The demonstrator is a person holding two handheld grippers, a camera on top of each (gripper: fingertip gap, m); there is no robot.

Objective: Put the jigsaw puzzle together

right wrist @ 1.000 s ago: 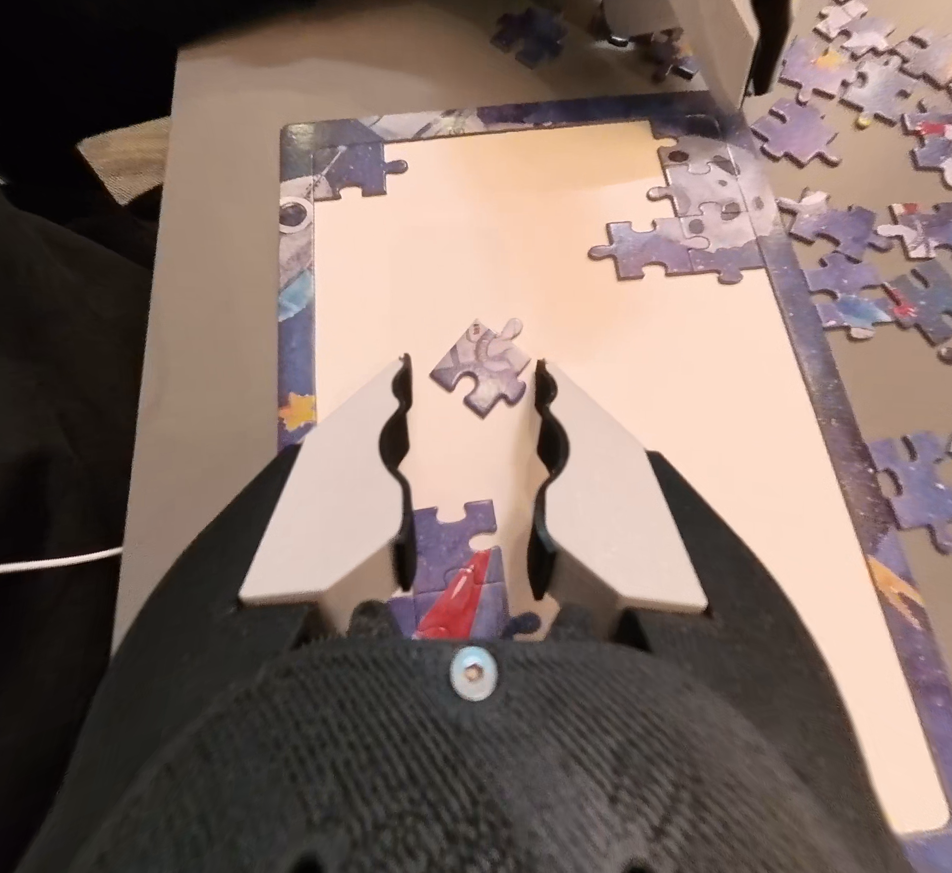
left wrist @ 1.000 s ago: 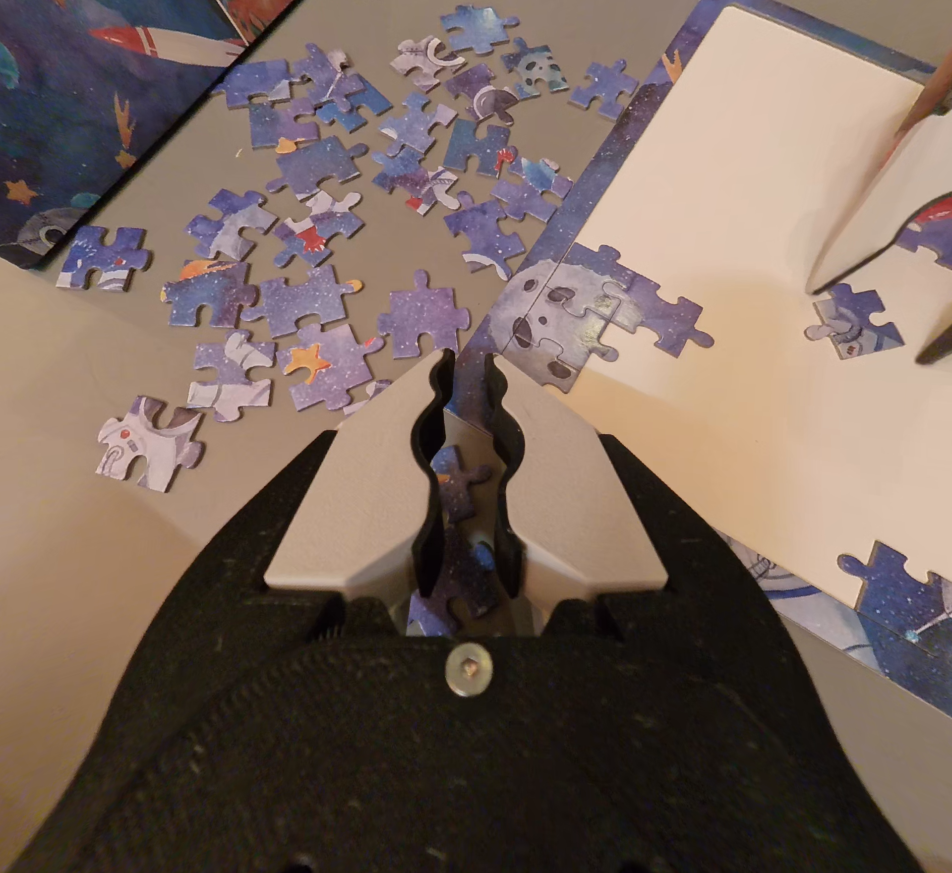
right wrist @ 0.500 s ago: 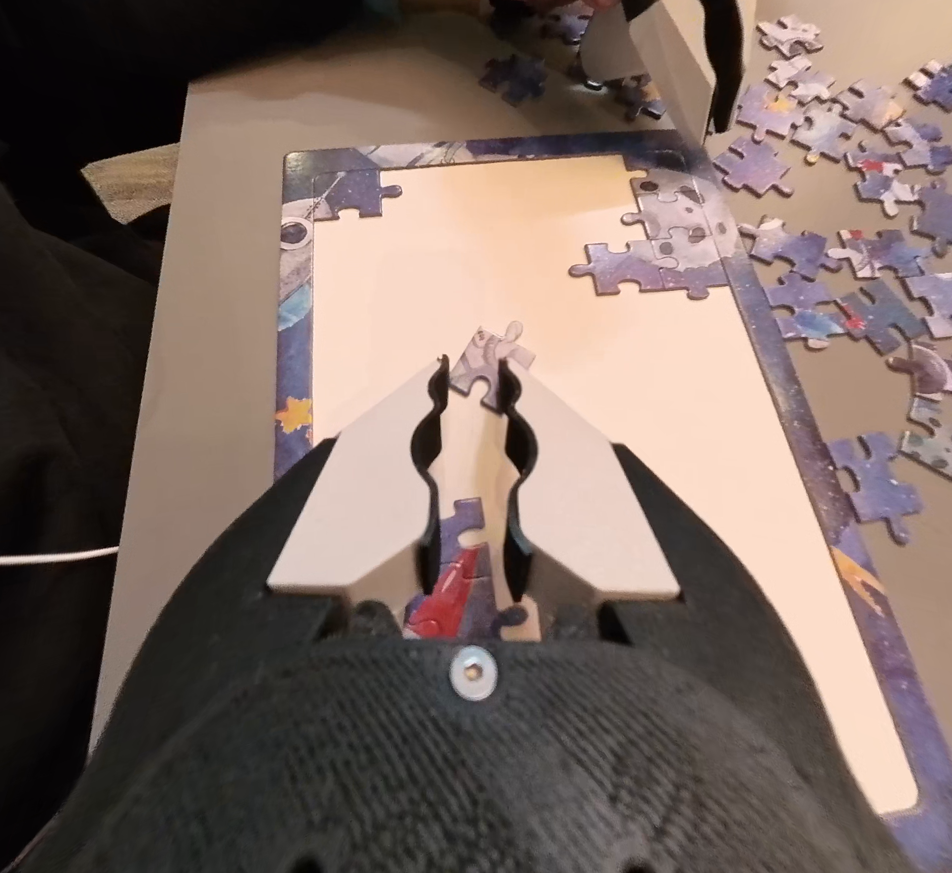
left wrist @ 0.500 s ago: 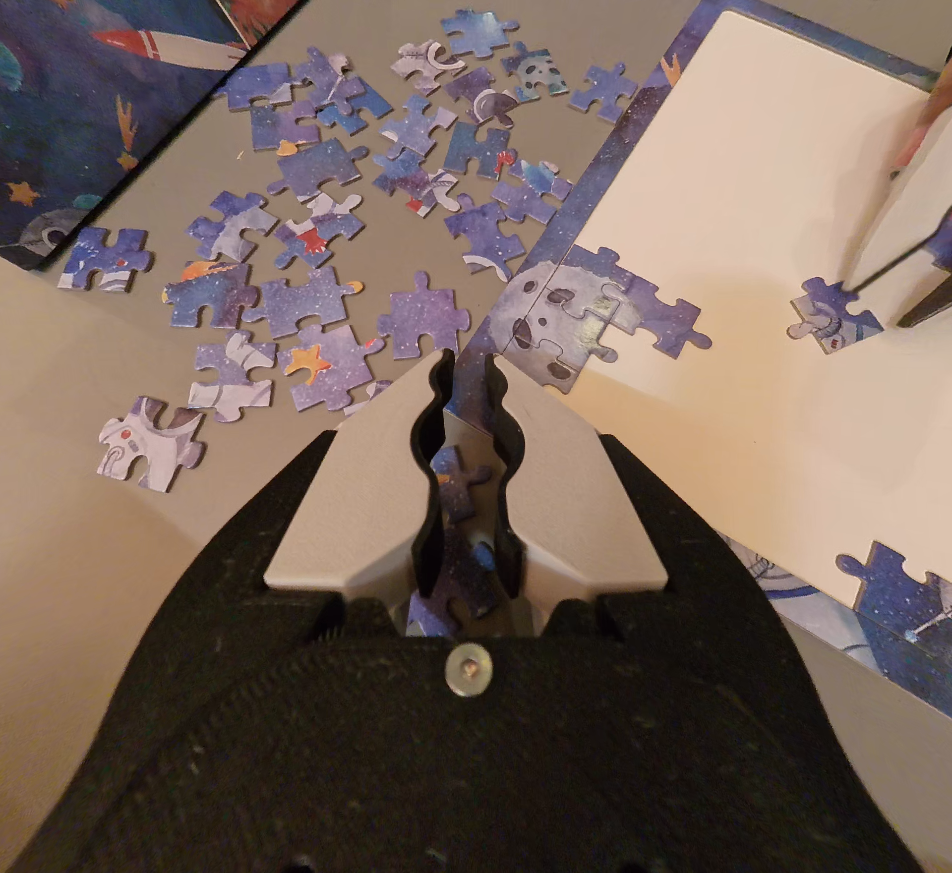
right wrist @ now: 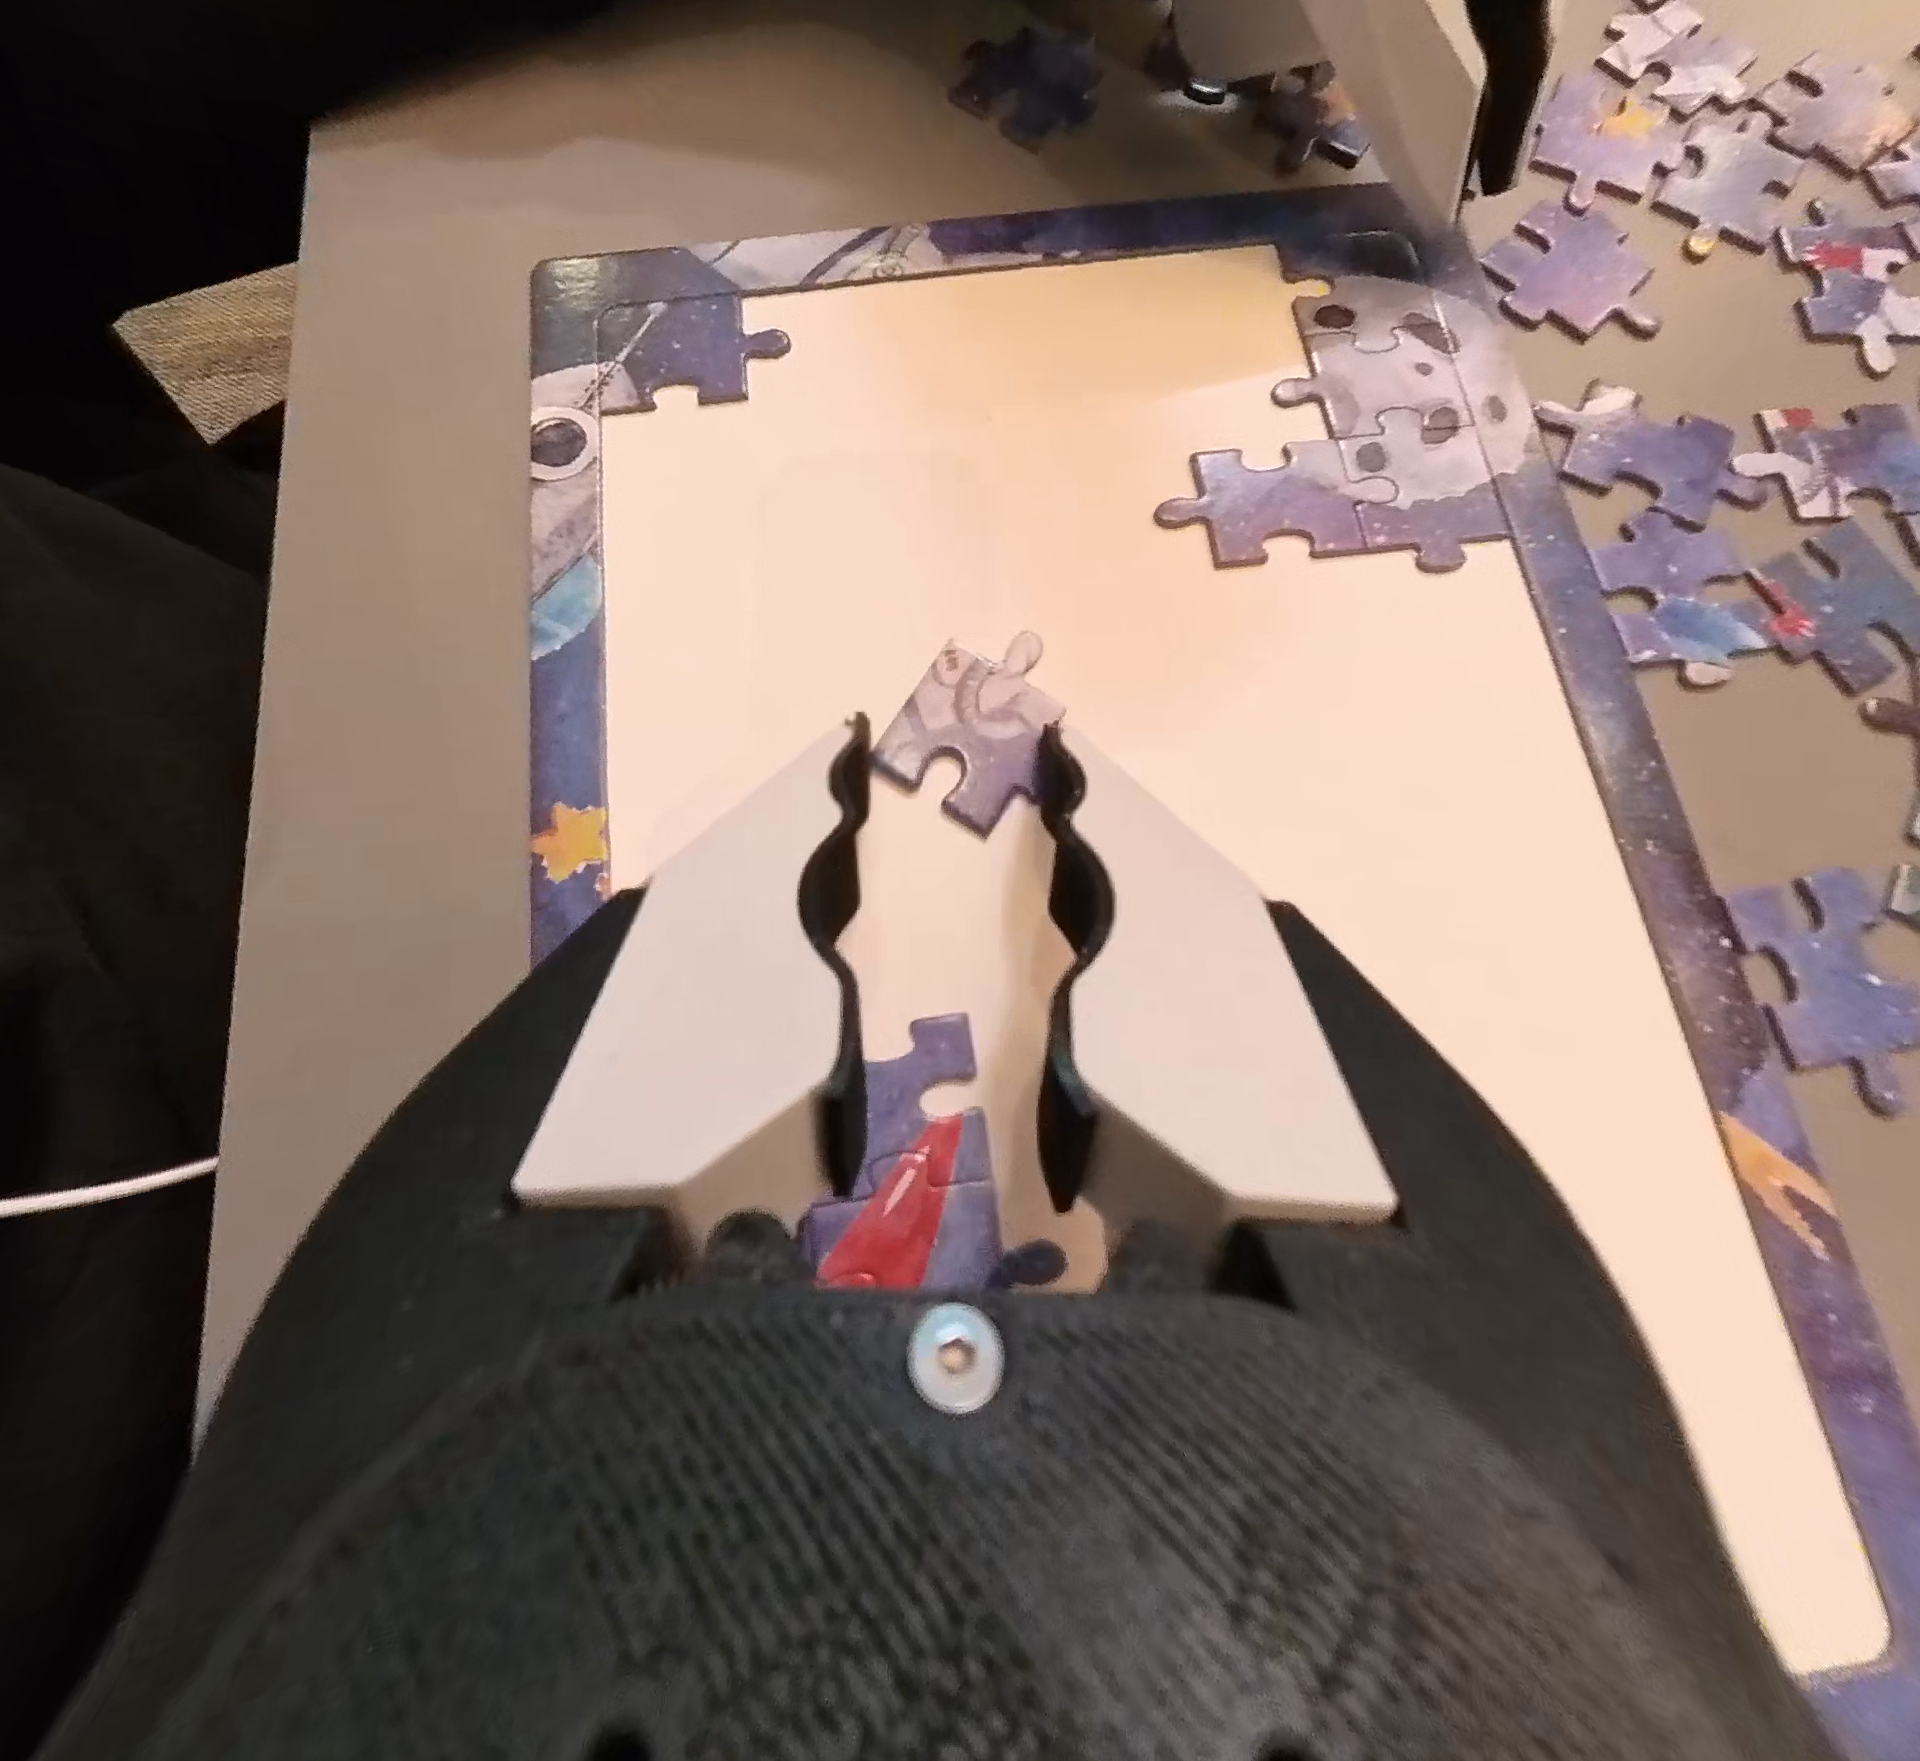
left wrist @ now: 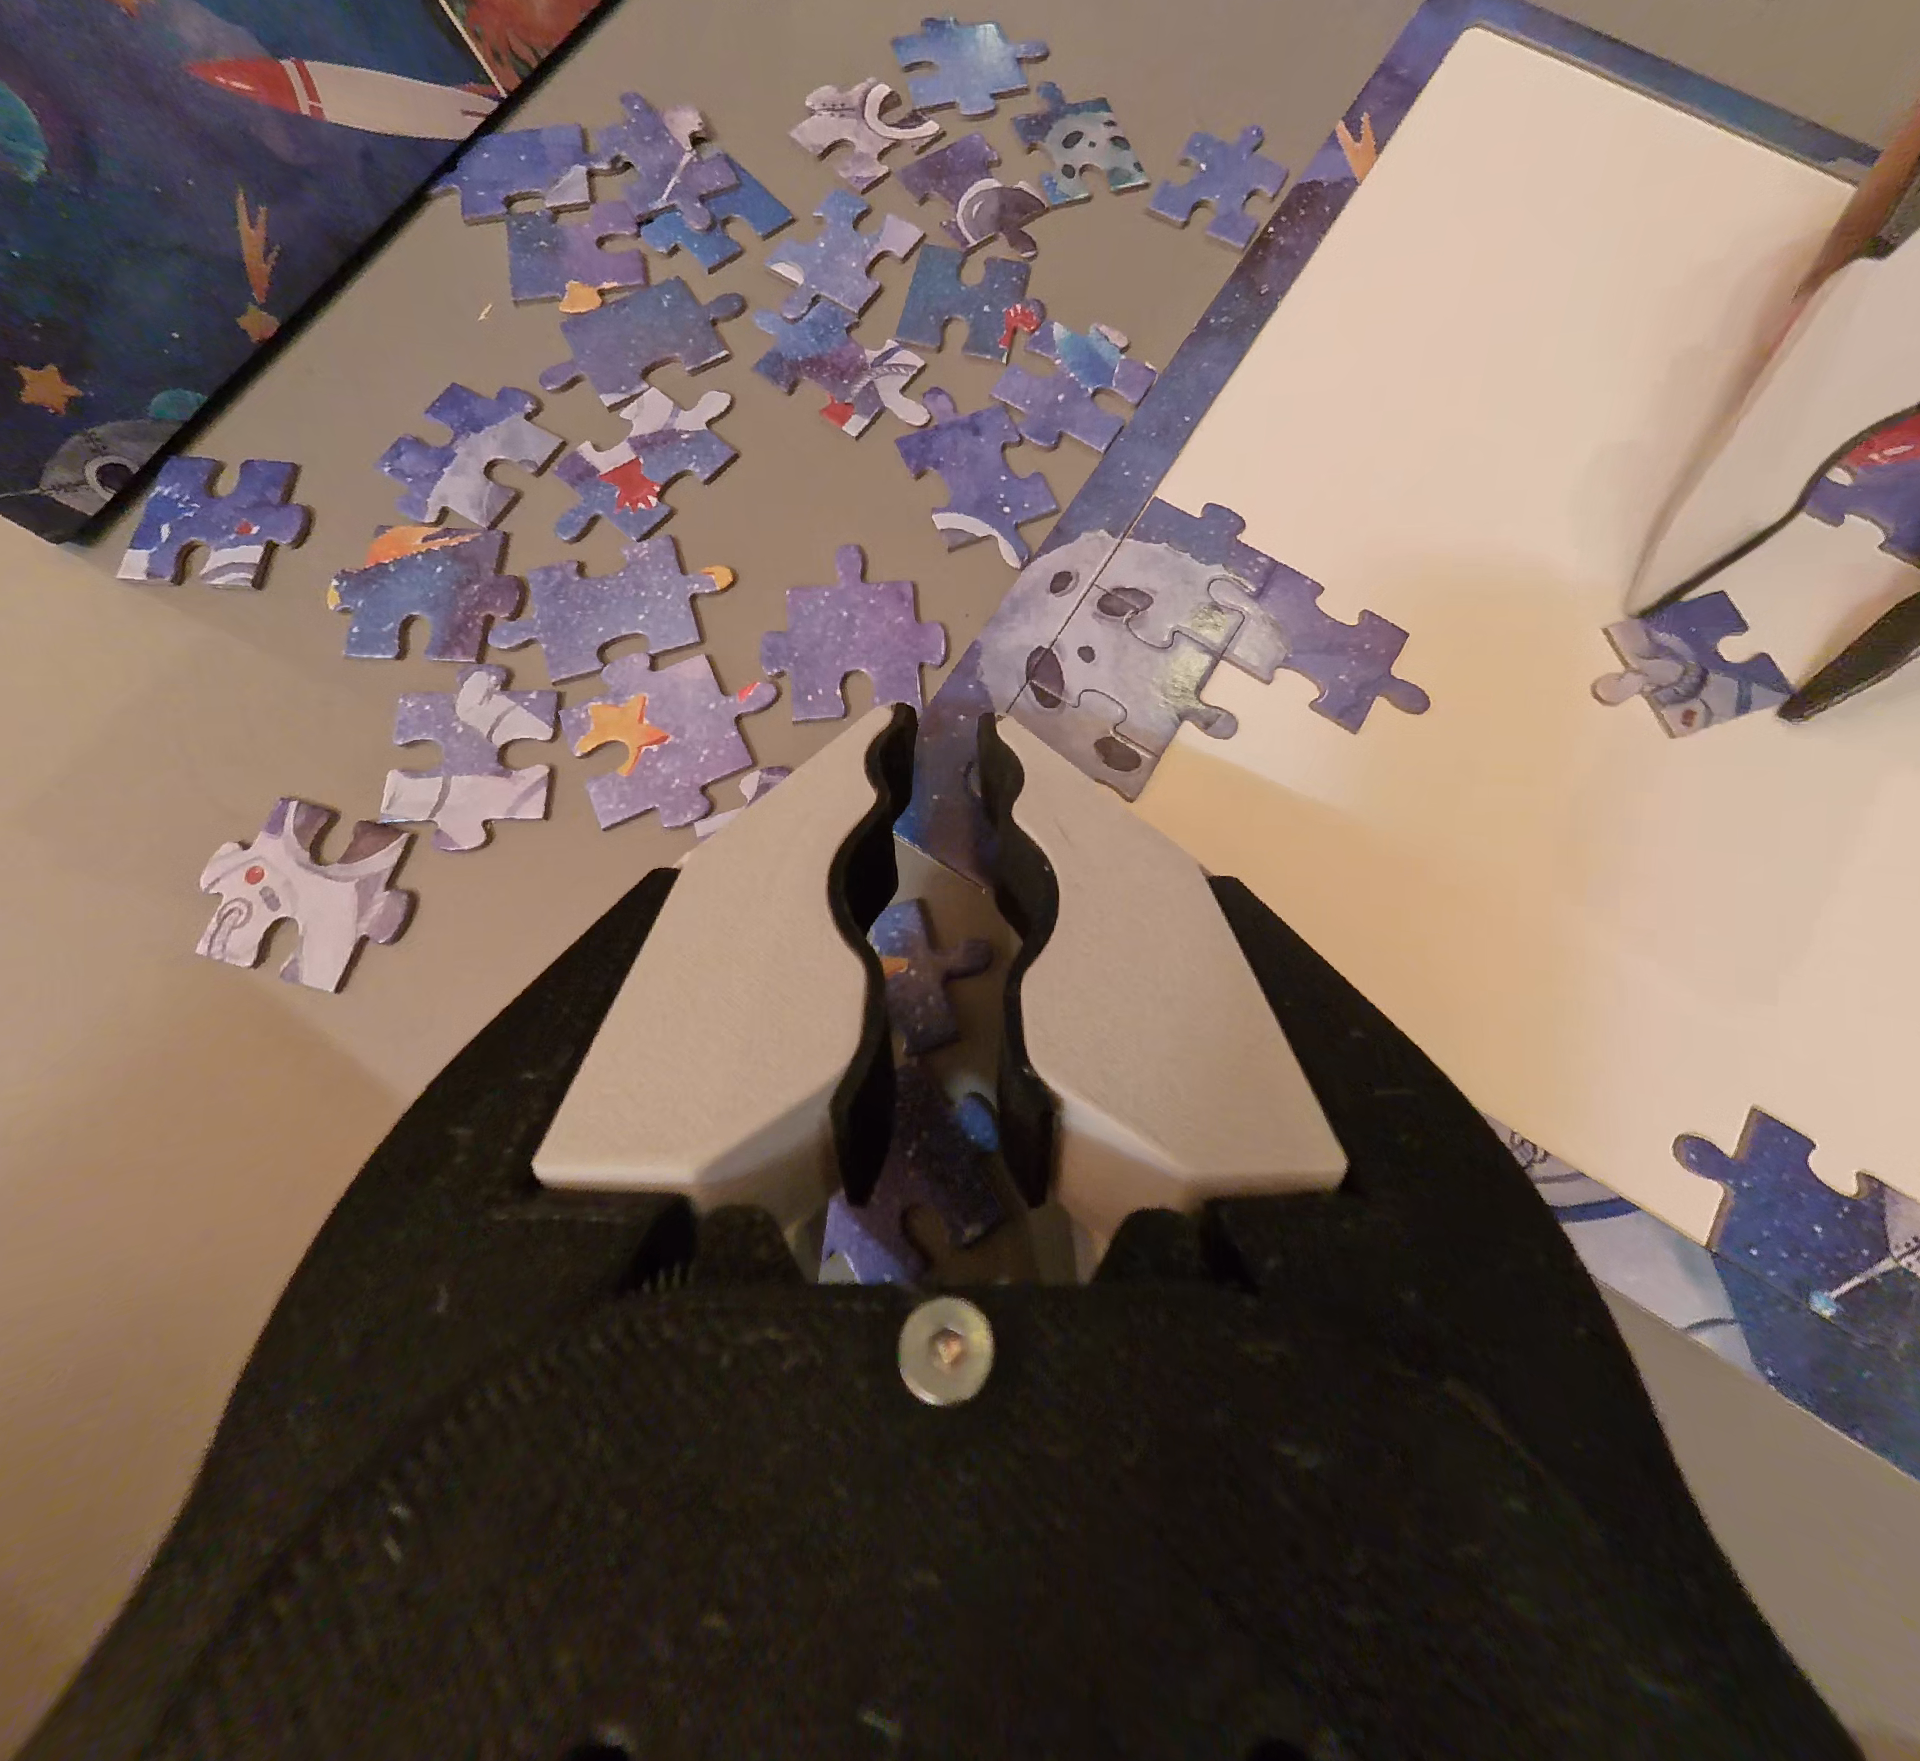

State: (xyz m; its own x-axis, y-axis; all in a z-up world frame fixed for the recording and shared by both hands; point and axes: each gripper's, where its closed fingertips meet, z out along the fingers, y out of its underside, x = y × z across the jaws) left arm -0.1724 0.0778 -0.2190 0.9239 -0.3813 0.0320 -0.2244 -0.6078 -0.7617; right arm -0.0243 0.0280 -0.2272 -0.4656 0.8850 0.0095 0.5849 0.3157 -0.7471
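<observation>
Purple, star-speckled puzzle pieces (left wrist: 623, 610) lie scattered on the grey table (left wrist: 135, 776); we find no legible writing on them. Our left gripper (left wrist: 940, 724) hangs over the puzzle frame's (left wrist: 1288, 236) corner, jaws narrowly apart, grasping nothing. Our right gripper (right wrist: 956, 735) brackets an astronaut piece (right wrist: 966, 724) lying on the cream board; whether the pads press it we cannot tell.

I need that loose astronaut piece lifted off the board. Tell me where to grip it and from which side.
The piece lies flat, turned cornerwise, knob pointing away. Probably best: come straight down with the right claw and pinch its left and right corners, clear of knob and notch.
</observation>
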